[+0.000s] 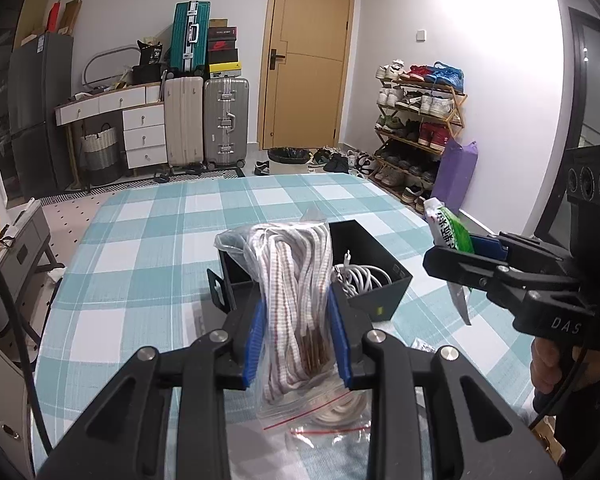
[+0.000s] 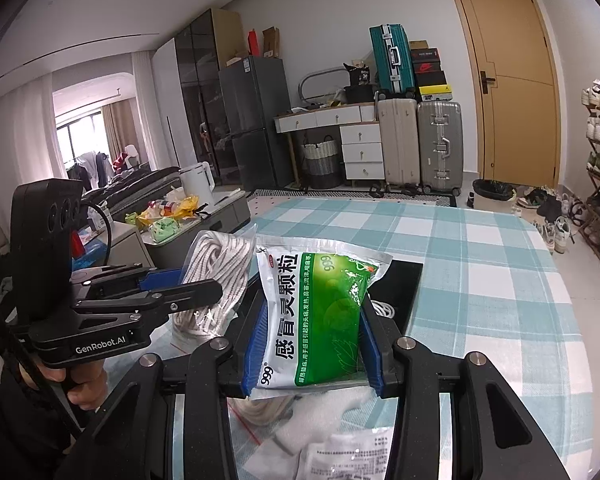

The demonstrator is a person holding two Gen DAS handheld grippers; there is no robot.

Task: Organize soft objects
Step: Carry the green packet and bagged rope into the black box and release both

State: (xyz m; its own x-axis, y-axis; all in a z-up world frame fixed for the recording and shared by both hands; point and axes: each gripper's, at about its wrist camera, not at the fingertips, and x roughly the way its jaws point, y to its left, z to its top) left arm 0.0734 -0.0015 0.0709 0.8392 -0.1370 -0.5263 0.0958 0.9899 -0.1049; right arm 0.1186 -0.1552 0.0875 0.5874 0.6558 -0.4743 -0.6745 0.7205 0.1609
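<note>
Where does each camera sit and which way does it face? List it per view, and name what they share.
Left wrist: on the left gripper, facing the door; holds the bag of cord; right gripper visible.
Right wrist: on the right gripper, facing the suitcases; holds the green sachet; left gripper visible.
Shared: black box, checked tablecloth.

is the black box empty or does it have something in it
Not empty. A coiled white cable lies inside the black box; the bag of rope hides its left part.

Left gripper (image 1: pixel 298 332) clamped on bagged rope (image 1: pixel 296 276) over black box (image 1: pixel 380 248); right gripper (image 2: pixel 312 332) pinching green sachet (image 2: pixel 320 312) beside it.
</note>
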